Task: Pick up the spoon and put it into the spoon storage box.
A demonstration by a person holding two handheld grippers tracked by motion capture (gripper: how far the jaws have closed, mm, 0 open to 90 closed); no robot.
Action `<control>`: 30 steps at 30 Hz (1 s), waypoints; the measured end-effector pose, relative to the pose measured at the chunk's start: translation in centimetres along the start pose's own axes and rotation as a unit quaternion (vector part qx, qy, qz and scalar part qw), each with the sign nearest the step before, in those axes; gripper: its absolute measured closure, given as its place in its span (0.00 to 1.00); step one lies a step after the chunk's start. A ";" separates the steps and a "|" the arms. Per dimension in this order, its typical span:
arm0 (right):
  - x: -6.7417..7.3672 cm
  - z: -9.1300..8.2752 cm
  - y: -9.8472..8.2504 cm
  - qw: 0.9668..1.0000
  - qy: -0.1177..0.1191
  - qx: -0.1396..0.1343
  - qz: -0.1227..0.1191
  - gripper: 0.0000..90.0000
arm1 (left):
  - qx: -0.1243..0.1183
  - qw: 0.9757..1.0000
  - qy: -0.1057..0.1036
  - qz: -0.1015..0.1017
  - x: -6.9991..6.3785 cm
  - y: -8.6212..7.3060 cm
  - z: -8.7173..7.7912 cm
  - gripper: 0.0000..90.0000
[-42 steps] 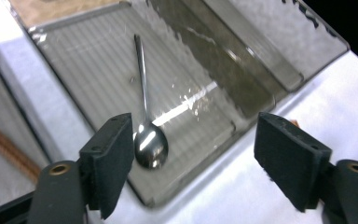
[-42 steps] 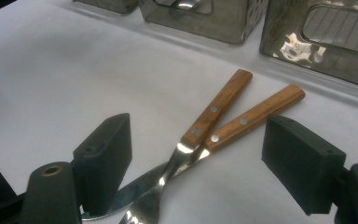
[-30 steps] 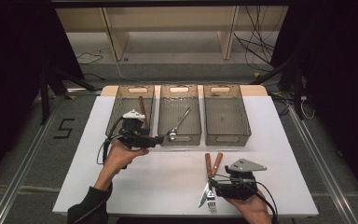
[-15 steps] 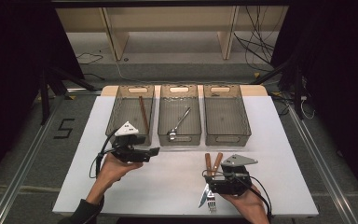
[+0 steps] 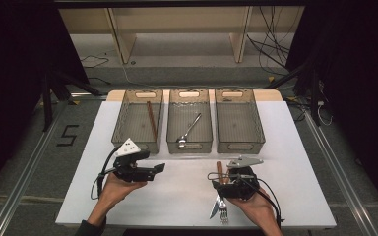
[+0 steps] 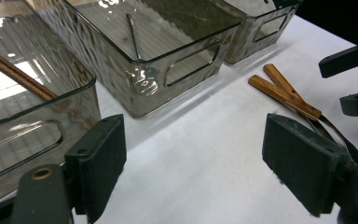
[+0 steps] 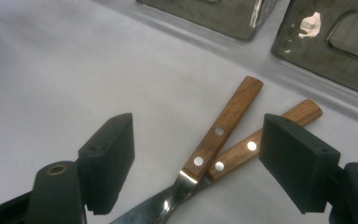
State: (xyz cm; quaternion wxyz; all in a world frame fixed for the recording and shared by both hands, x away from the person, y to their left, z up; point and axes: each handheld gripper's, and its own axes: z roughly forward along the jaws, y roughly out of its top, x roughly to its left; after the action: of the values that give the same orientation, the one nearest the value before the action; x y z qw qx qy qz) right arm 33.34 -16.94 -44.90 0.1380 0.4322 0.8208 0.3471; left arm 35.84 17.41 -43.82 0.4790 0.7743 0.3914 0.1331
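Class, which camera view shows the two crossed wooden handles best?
The right gripper view: the wooden handles lie close, crossed, rivets plain. The left gripper view shows them farther off at an angle; the high view shows a small part beside the right gripper.

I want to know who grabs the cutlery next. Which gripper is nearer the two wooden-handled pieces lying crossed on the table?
Right. The right gripper hovers directly over the wooden-handled pieces, jaws open astride the handles. The left gripper is off to their left, empty.

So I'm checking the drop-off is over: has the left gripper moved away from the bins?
Yes. The left gripper has come back toward the person, off the left bin onto the table, jaws opening, empty.
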 end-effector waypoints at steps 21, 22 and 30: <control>-0.2 2.1 0.9 0.999 0.001 0.041 0.008 0.33 | -0.034 0.999 0.016 0.028 -0.2 -3.9 -1.4 0.23; -0.1 2.1 0.9 0.999 0.001 0.043 0.011 0.33 | -0.035 0.999 0.015 0.023 -0.2 -4.2 -1.2 0.23; -0.1 2.5 0.7 0.999 0.002 0.051 0.015 0.36 | -0.038 0.999 0.019 0.021 -0.4 -4.8 -1.3 0.23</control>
State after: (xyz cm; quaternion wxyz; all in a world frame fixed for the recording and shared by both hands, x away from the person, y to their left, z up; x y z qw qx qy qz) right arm 35.13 -15.64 -46.20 0.1092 0.4498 0.8312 0.3080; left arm 32.51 19.10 -47.20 0.4981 0.7610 0.3783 0.1726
